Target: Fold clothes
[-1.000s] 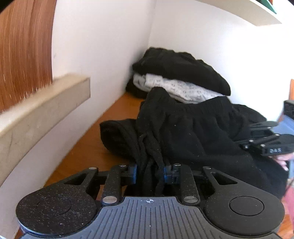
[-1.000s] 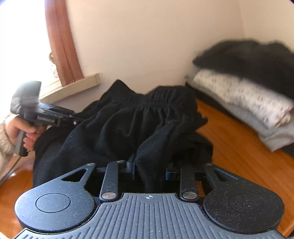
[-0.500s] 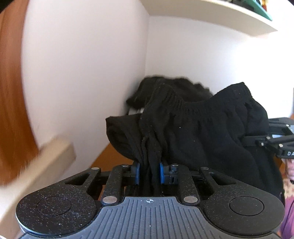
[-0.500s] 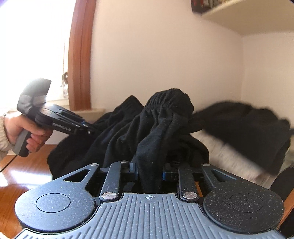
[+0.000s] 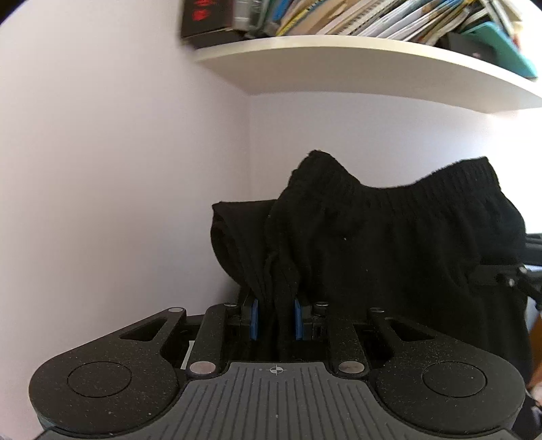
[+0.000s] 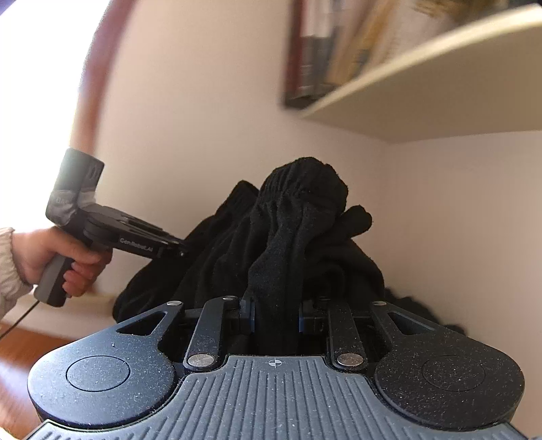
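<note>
Black garment: a knit piece with a ribbed elastic waistband (image 5: 399, 216), hanging bunched straight ahead of both my hand-held grippers.
Left hand-held gripper (image 5: 274, 318): clamped on a gathered fold of the black garment, blue pads (image 5: 254, 319) pressing it from either side.
Right hand-held gripper (image 6: 276, 316): pinched on another bunch of the same cloth, which rises in a hump just beyond its fingers.
Left hand (image 6: 50, 257): seen from my right wrist view, off to the left, gripping the handle of its tool, pale knit sleeve (image 6: 8, 270) at the wrist.
Shelf (image 5: 338, 64): white, above and ahead of the grippers, loaded with books (image 5: 355, 17).
Wall (image 5: 118, 169): pale, close behind the cloth.
Tabletop (image 6: 20, 352): orange wood, low at my left.
</note>
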A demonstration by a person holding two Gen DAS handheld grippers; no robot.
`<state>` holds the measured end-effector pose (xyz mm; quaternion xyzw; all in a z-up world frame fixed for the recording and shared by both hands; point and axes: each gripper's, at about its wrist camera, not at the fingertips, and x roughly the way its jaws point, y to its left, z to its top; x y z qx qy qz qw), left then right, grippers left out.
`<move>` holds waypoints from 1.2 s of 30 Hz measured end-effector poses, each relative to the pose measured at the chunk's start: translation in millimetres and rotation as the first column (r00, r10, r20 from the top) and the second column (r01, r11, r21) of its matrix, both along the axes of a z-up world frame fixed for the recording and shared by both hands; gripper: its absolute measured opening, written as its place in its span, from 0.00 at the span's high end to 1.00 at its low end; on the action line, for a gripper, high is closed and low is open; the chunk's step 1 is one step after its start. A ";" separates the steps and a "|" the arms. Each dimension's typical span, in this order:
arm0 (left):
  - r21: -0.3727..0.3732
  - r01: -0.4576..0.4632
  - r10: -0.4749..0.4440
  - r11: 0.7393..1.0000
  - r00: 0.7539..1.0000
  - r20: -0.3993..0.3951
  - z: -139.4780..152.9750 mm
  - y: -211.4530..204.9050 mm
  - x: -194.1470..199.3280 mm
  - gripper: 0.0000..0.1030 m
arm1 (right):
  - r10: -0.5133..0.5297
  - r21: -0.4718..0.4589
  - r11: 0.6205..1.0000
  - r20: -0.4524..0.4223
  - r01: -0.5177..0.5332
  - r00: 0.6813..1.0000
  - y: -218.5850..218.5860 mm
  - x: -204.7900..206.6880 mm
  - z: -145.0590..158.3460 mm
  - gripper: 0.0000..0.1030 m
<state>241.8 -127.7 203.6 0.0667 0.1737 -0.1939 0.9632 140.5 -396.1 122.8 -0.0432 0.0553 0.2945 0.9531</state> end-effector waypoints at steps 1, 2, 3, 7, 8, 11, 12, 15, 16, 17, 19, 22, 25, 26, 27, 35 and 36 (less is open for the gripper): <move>0.015 -0.003 0.003 1.000 1.000 0.005 6.4 -8.6 14.9 0.80 | -0.010 0.005 1.000 -0.002 0.010 1.000 -5.7 12.6 4.6 0.79; 0.025 -0.003 0.003 1.000 1.000 0.007 11.4 -16.3 31.0 0.80 | -0.020 0.013 1.000 -0.006 0.020 1.000 -11.6 25.5 8.8 0.79; 0.030 -0.001 0.001 1.000 1.000 0.008 14.9 -23.2 48.1 0.80 | -0.028 0.031 0.999 -0.016 0.029 0.999 -18.1 39.1 11.9 0.79; 0.035 0.018 -0.019 0.999 1.000 0.003 19.7 -45.4 108.4 0.80 | -0.062 0.080 0.995 -0.034 0.065 0.997 -45.4 84.9 16.8 0.79; 0.032 0.021 -0.021 0.999 1.000 -0.003 18.0 -50.9 123.4 0.80 | -0.077 0.084 0.993 -0.038 0.080 0.996 -51.2 97.1 16.0 0.79; 0.070 -0.021 0.023 0.997 0.999 -0.025 -3.8 -70.2 164.6 0.67 | -0.140 0.091 0.985 -0.069 0.146 0.988 -66.8 135.6 5.5 0.78; 0.104 -0.048 0.051 0.993 0.998 -0.026 -14.0 -77.4 176.8 0.65 | -0.177 0.092 0.978 -0.092 0.186 0.980 -73.0 149.9 -2.8 0.76; 0.157 -0.098 0.103 0.983 0.994 -0.024 -37.9 -79.3 184.5 0.65 | -0.230 0.024 0.970 -0.246 0.243 0.942 -83.9 189.0 -36.3 0.59; 0.138 -0.102 0.105 0.985 0.994 -0.019 -41.3 -73.9 180.1 0.64 | -0.255 -0.012 0.965 -0.251 0.261 0.934 -86.3 192.9 -44.8 0.54; 0.119 -0.105 0.108 0.987 0.994 -0.014 -44.7 -68.4 175.8 0.63 | -0.283 -0.048 0.959 -0.223 0.279 0.933 -88.6 190.6 -50.6 0.46; 0.083 -0.119 0.117 0.989 0.993 0.022 -47.6 -59.3 162.1 0.63 | -0.331 -0.073 0.943 -0.108 0.325 0.937 -92.7 174.5 -52.2 0.29; 0.032 -0.072 0.071 0.997 0.997 0.041 -51.7 -53.0 138.8 0.63 | -0.336 -0.037 0.941 0.043 0.337 0.941 -91.3 150.5 -47.5 0.32; 0.042 -0.020 0.019 0.999 0.999 0.028 -65.7 -50.4 125.5 0.63 | -0.118 0.026 0.993 -0.002 0.118 0.993 -82.9 142.6 -44.8 0.76; 0.065 -0.004 0.003 0.998 1.000 0.015 -73.5 -50.4 124.4 0.62 | -0.083 0.024 0.996 -0.032 0.084 0.996 -78.5 142.1 -47.7 0.75; 0.102 -0.012 0.013 0.995 1.000 -0.003 -82.7 -50.8 125.2 0.62 | -0.082 -0.003 0.997 -0.060 0.082 0.995 -73.5 142.3 -52.7 0.75; 0.176 -0.135 0.138 0.975 0.990 -0.004 -114.5 -26.7 126.6 0.62 | -0.301 -0.086 0.952 -0.093 0.294 0.949 -100.0 144.0 -75.7 0.76; 0.178 -0.141 0.146 0.974 0.989 -0.011 -116.5 -22.8 124.3 0.62 | -0.310 -0.089 0.949 -0.072 0.304 0.948 -101.1 145.4 -72.0 0.75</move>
